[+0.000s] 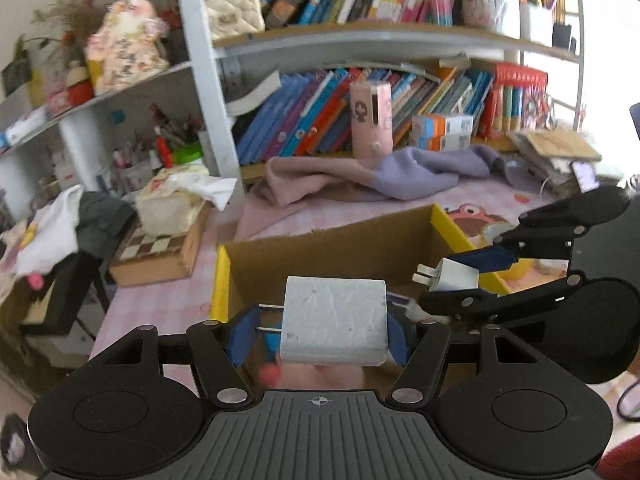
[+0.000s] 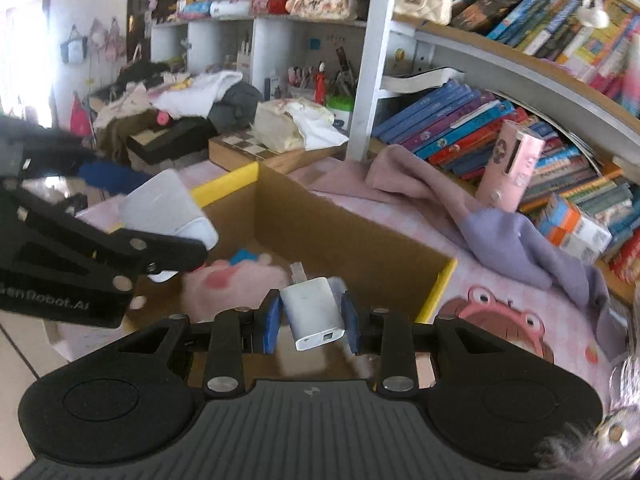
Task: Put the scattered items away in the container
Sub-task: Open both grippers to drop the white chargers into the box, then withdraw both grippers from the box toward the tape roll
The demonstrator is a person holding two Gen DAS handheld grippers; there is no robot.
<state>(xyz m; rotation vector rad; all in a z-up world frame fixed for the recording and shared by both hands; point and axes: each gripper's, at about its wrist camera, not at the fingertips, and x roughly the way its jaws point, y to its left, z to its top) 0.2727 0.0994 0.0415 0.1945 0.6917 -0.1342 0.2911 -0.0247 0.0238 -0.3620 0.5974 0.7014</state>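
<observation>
A: Left tool (image 1: 322,334) clamped on the large white charger (image 1: 334,326), blue pads pressed flat on its two short sides, prongs turned sideways toward the left pad, probably so the block would not twist

B: And the right tool (image 2: 307,320)?

A: Pinched nearly together on the small white charger (image 2: 314,312), prongs pointed ahead, port end facing the camera. Gripped across the narrow body, likely for a clean release

B: Where relative to the container?

A: Both held above the open cardboard box (image 1: 340,246), over its near side. Box set on the pink checked surface (image 1: 168,304), with yellow-edged flaps folded out so the mouth stayed clear. Pink soft toy (image 2: 236,284) lying inside already

B: Any crowding?

A: Tools close together, side by side over the same opening; judged a risk of bumping if dropped carelessly. Pink and lilac cloth (image 2: 472,208) draped just behind the box, untouched
</observation>
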